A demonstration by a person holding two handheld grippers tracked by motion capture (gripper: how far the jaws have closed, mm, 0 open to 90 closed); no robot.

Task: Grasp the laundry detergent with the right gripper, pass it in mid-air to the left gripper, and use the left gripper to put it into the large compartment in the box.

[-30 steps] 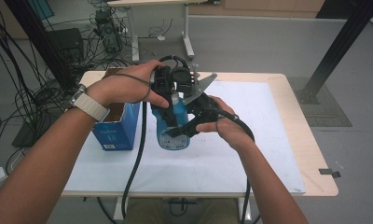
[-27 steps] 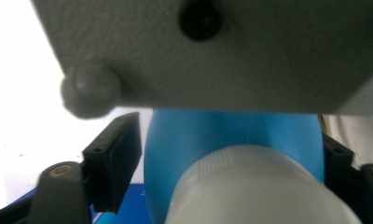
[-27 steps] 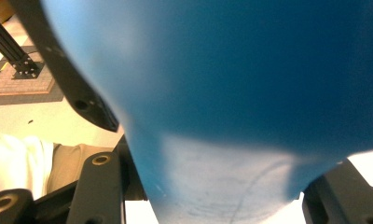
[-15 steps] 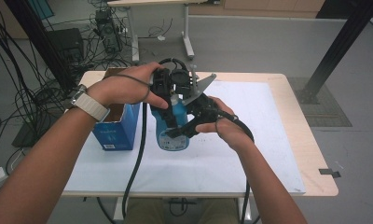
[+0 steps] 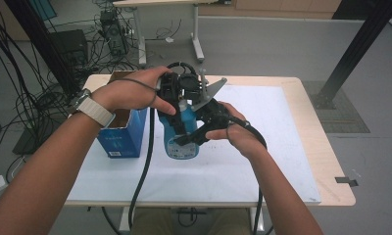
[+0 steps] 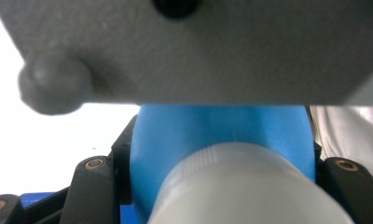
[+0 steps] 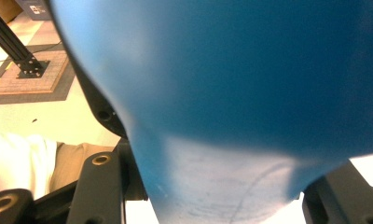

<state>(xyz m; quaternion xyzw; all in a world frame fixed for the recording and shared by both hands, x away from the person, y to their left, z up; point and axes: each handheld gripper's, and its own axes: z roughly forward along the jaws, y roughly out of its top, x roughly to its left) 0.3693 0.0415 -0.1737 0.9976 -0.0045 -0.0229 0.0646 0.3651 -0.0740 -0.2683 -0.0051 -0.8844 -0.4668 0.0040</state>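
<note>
Since a second ago, jaws of left gripper closed onto the pale cap of the blue bottle. Held upright just above the white surface, lower body clamped between jaws of right gripper. Beside it, to the left, an open blue box.
</note>
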